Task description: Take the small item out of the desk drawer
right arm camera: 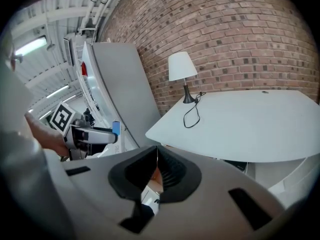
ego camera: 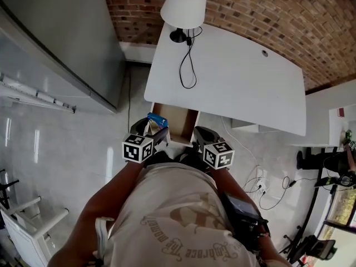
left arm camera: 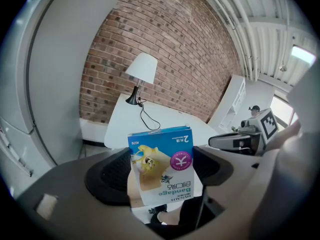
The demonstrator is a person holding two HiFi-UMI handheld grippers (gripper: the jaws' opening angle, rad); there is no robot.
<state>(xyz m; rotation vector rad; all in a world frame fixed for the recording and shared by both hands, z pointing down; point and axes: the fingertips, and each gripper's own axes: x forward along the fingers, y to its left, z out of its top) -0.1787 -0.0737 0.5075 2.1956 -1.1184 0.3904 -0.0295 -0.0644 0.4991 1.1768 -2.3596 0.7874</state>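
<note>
Bandage box point(left arm camera: 162, 159), blue and white with a yellow cartoon figure, upright and upside down to the left gripper view, its print inverted. We see the left gripper point(left arm camera: 161, 170) with its jaws closed on the box's two sides, each dark pad pressed against a face. In the head view the box point(ego camera: 156, 119) shows at the left edge of the open drawer point(ego camera: 179, 122), which is pulled out from the near side of the white desk point(ego camera: 239, 82). The right gripper point(right arm camera: 156, 170) sits just right of the drawer, its jaws pressed together with nothing between them. On the desk's far left stands a white-shaded lamp point(ego camera: 183, 5) with a black cord point(ego camera: 188, 65) looping nearer; a brick wall point(ego camera: 250, 4) lies beyond.
</note>
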